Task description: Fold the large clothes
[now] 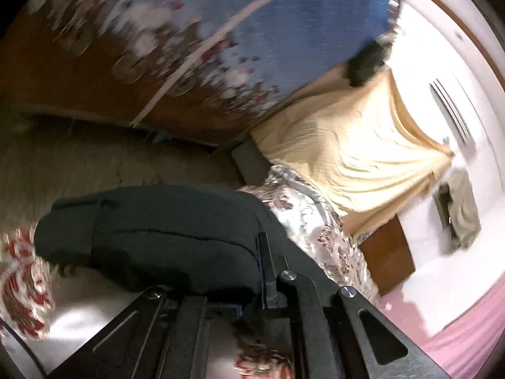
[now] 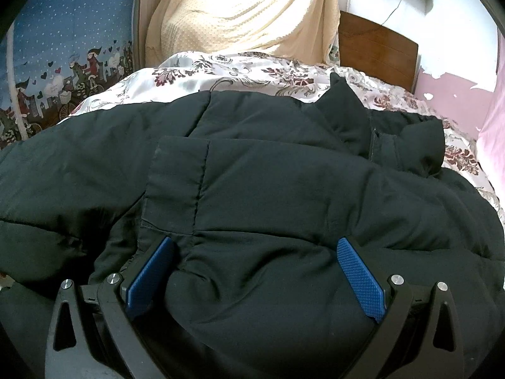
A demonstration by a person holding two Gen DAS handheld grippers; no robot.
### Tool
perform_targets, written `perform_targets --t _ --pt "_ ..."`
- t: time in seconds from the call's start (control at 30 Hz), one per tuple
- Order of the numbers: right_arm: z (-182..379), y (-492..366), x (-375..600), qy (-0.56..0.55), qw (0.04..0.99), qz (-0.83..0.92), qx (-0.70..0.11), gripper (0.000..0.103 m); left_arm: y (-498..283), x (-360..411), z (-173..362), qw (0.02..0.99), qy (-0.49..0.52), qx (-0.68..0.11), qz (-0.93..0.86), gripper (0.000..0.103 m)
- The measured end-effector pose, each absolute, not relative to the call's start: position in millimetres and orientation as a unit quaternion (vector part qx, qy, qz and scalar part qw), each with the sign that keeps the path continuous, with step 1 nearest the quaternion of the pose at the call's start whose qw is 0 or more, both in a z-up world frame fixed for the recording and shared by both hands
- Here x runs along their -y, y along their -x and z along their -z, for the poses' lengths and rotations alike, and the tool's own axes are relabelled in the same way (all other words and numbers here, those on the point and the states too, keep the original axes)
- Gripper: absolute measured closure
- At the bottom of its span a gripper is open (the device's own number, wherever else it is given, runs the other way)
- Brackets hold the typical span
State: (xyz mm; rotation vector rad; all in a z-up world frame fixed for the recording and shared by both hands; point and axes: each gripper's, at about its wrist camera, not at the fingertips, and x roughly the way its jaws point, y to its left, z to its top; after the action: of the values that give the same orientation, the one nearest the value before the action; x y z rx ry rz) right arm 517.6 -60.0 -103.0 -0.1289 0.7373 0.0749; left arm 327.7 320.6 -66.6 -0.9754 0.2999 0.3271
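Floral bedspread (image 2: 227, 75) covers the bed. Black padded jacket (image 2: 252, 164) lies spread over the bedspread, collar toward the wooden headboard (image 2: 375, 50). Right gripper (image 2: 255, 271) rests on the jacket, jaws wide apart, blue pads (image 2: 359, 281) flanking a puffed bulge, not pinching. Left gripper (image 1: 263, 271) clenched on a jacket fold, lifted off the bedspread.

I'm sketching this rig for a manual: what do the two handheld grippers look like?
Right gripper: black plastic linkage arms with triangular cut-outs and round silver pivot bolts, carrying flat fingers faced with blue diamond-textured pads. Left gripper: the same black arms and silver bolts, with blue edging on its fingers.
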Motion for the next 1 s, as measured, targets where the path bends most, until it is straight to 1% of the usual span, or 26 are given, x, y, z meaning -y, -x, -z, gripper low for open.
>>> perform_targets --t 0.17,0.3,0.47,0.6,0.7,0.8,0.93,0.97,1.0 --pt "75 -508 82 0.02 0.92 -0.076 -0.383 0.001 -344 -292 5 0.903 0.384 -0.145 -0.128 0.096" --pt "50 -488 113 0.013 0.909 -0.079 -0.41 0.001 -359 -259 -33 0.917 0.364 -0.134 -0.096 0.096" --pt "27 -455 159 0.062 0.917 -0.06 -0.389 0.001 -382 -185 -73 0.94 0.311 -0.134 -0.031 0.096" --pt "12 -433 210 0.061 0.924 -0.032 -0.376 0.001 -406 -116 -88 0.954 0.256 -0.155 0.027 0.096" --pt "9 -416 251 0.05 0.929 -0.003 -0.367 0.001 -433 -56 -86 0.955 0.204 -0.204 0.073 0.096" --pt "19 -404 293 0.037 0.93 0.035 -0.364 0.001 -454 -2 -73 0.951 0.151 -0.245 0.115 0.096" --pt "38 -396 330 0.005 0.928 0.068 -0.366 0.001 -469 64 -42 0.933 0.082 -0.299 0.181 0.094" --pt "43 -394 338 -0.014 0.93 0.073 -0.36 0.001 -472 78 -33 0.926 0.064 -0.318 0.192 0.092" --pt "47 -391 344 -0.032 0.932 0.074 -0.353 0.001 -476 93 -19 0.917 0.044 -0.345 0.196 0.092"
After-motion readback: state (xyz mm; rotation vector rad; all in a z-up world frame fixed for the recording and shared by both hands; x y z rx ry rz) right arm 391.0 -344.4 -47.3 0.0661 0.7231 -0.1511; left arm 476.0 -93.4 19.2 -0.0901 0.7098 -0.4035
